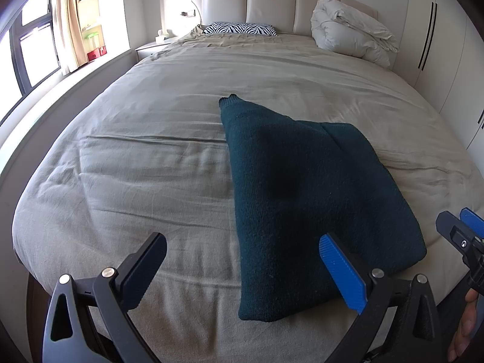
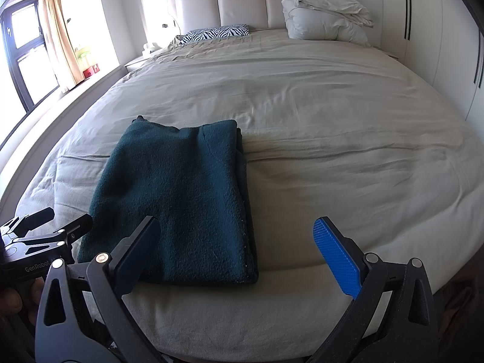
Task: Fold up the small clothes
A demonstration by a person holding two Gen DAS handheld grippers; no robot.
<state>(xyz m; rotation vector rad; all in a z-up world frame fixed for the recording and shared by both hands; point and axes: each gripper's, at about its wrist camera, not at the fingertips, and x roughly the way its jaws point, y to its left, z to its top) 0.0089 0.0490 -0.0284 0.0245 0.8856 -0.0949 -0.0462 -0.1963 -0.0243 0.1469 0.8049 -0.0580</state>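
A dark teal fleece garment (image 2: pixel 178 199) lies folded into a long panel on the beige bedsheet (image 1: pixel 136 163), close to the foot edge of the bed and left of its middle as the right wrist view shows it, its narrow far end reaching toward the headboard. The left gripper (image 1: pixel 242 269) hovers over the near edge with its jaws wide apart, one blue pad above the garment's near right portion; the right gripper (image 2: pixel 239 254) likewise stands open and empty, just off the garment's near right corner. The fabric looks thick, soft and limp, light enough to lift but likely to sag and slide apart in layers, so I judge the best hold is a pinch through all layers at the two near corners. A zebra-print pillow (image 1: pixel 240 28) and a bundled white duvet (image 1: pixel 351 27) sit well away at the head.
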